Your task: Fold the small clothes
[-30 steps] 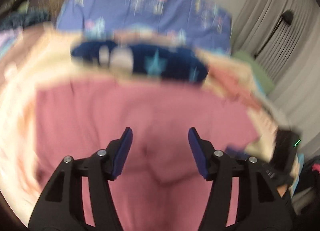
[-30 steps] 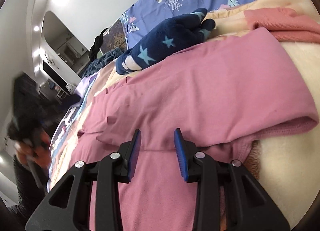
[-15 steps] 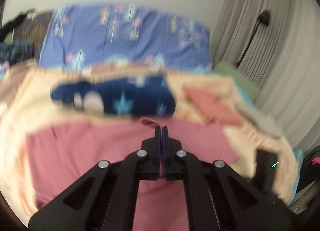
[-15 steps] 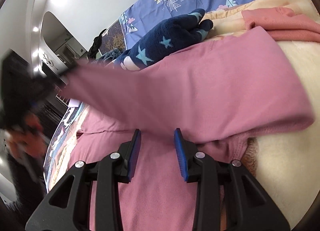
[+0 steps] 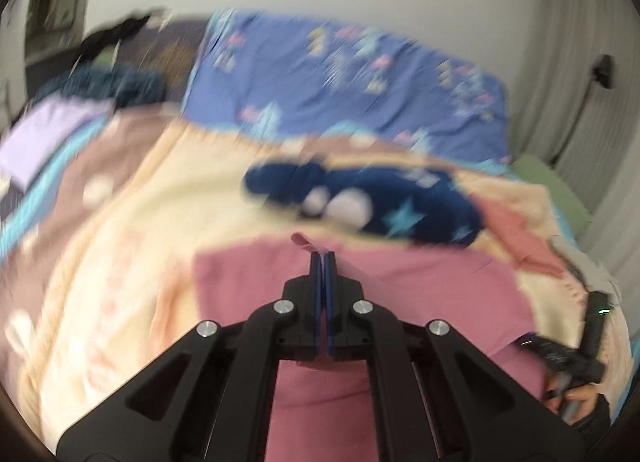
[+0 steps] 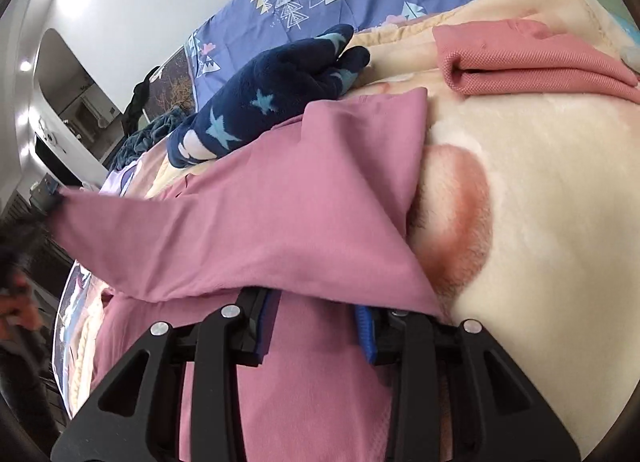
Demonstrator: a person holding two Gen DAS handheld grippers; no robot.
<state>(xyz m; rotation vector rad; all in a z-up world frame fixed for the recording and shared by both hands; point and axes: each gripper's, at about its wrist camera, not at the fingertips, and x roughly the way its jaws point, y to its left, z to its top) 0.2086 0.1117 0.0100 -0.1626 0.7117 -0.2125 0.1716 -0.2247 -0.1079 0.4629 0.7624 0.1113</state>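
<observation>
While clamping the left gripper (image 5: 324,258) tight on a corner of the dusty-pink soft cotton garment (image 5: 420,290), hauling that corner up and across toward the person's left side. Differing sharply from a second ago: then hovering with blue pads spread wide above flat pink cloth, now gripping with pads pressed together and a small tuft of fabric poking out past the tips. Viewed from the right wrist, pulling a broad pink flap taut off the cream fleece blanket (image 6: 540,221) and uncovering a reddish round patch in the pile, previously lying under cloth.

Judging from this, beginning the first fold — bringing one side over the rest of the garment. Keeping that garment mid-bed, just in front of the navy star-printed plush item (image 5: 380,205) and well apart from a folded salmon knit garment (image 6: 520,61).

Holding the right gripper (image 6: 316,320) low over the garment's lower layer, jaws standing partly spread, same as before — pinching nothing visibly. Carrying the lifted flap draped across the fingertips and hiding them, so possibly pinning the lower layer down, though not showing that for sure.
</observation>
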